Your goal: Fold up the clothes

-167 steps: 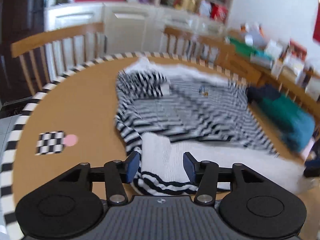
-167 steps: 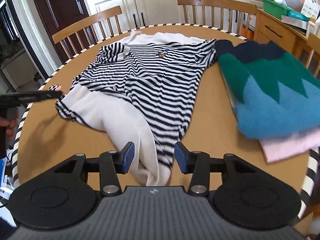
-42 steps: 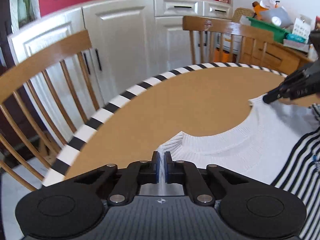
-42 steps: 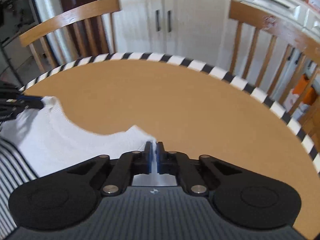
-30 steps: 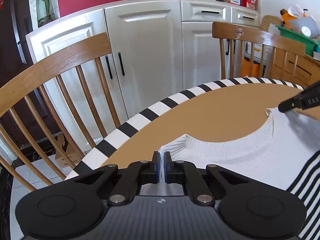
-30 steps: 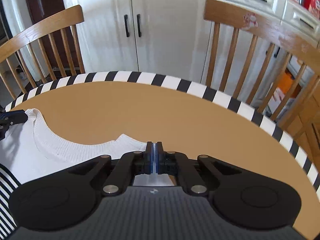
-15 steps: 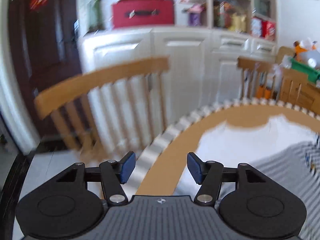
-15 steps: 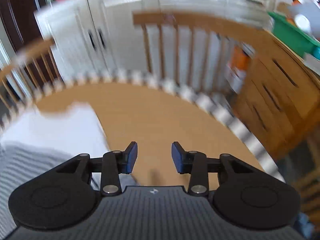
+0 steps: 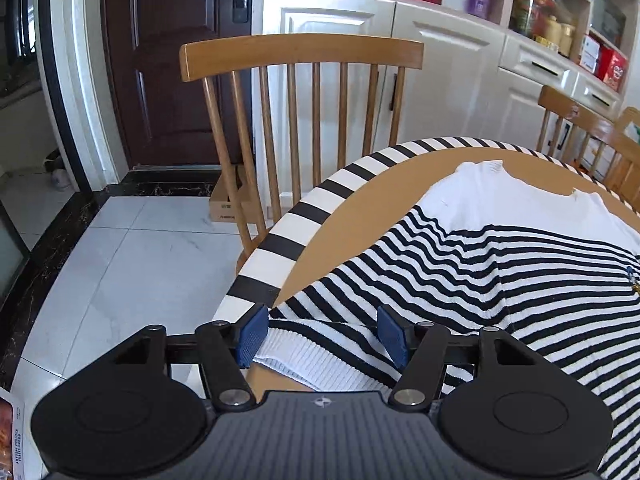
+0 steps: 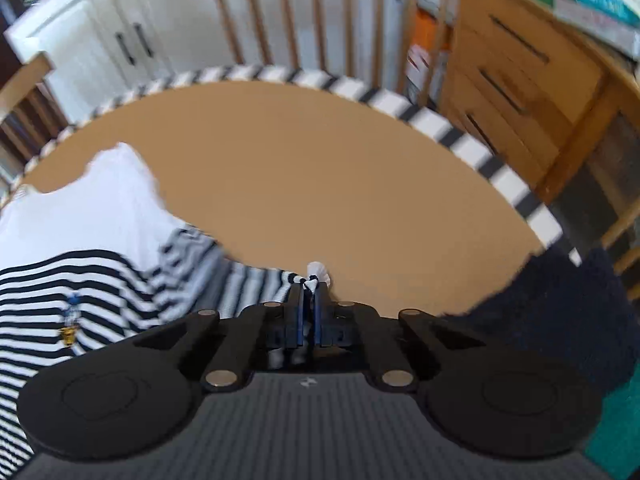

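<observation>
My left gripper (image 9: 322, 334) hangs over the sleeve cuff (image 9: 316, 356) of the striped sweater (image 9: 500, 280) at the table's (image 9: 360, 184) edge; its jaws stand about half open, one blue pad on each side of the white cuff, and they do not press it yet. From this gripper the sleeve runs toward 1 o'clock into the body, and the white collar part lies further at 1 o'clock, flat on the wood. My right gripper (image 10: 307, 308) is closed on the other cuff (image 10: 314, 276), and a small tuft of white and striped knit comes out above the pads at 12 o'clock. From there the sleeve goes toward 9 o'clock to the body, so both sleeves lie across the sweater and each hand is the nearer one for its own side. I judge that the next move is to close the left jaws and bring both sleeves inward over the chest. A dark blue sweater (image 10: 560, 312) lies near my right gripper at 3 o'clock and could catch the sleeve. A chair (image 9: 300, 92) stands just behind the table edge at 11 o'clock of my left gripper, and the cuff lies close to that edge, so it may slip off.
</observation>
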`<state>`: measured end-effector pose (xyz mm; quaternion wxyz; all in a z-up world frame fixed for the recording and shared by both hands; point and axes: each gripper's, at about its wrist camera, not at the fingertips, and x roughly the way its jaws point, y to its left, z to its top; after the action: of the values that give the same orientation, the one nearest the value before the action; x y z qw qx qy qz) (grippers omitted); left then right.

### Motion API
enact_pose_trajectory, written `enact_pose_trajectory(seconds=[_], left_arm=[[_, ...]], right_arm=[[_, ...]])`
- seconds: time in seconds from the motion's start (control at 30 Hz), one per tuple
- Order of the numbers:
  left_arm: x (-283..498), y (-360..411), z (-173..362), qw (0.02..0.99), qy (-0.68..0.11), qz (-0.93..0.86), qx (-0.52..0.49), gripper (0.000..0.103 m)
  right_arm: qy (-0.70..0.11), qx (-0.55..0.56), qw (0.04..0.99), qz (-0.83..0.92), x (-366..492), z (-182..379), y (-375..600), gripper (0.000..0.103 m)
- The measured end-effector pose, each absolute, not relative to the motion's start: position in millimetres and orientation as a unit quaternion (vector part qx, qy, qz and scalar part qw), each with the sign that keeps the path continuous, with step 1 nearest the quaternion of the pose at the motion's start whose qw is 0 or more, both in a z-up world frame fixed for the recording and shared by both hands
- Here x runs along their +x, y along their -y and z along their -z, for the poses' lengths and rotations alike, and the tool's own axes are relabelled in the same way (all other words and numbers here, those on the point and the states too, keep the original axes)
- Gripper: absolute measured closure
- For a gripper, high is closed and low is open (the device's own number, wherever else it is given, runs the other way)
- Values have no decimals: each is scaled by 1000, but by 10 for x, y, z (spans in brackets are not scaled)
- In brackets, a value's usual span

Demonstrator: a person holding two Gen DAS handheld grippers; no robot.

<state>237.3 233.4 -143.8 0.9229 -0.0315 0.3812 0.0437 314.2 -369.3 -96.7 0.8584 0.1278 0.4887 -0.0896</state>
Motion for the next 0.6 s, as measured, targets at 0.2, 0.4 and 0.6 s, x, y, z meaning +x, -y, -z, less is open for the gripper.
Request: enact_pose_trajectory(seconds=[0.2,0.4,0.6], left_arm=[[2444,-2342,1474,920,-387,-62,-21,40],[2472,-2314,1519,922,-381,-65,-18,39],[2474,-2335,1529,922,-382,-66,-20,36]], right_arm=[[-410,102,904,70,2945,276,3457,98],[-399,34,906,135,2815,-129,3461,93],[-388,-21,897,209,2699,64,3595,70]])
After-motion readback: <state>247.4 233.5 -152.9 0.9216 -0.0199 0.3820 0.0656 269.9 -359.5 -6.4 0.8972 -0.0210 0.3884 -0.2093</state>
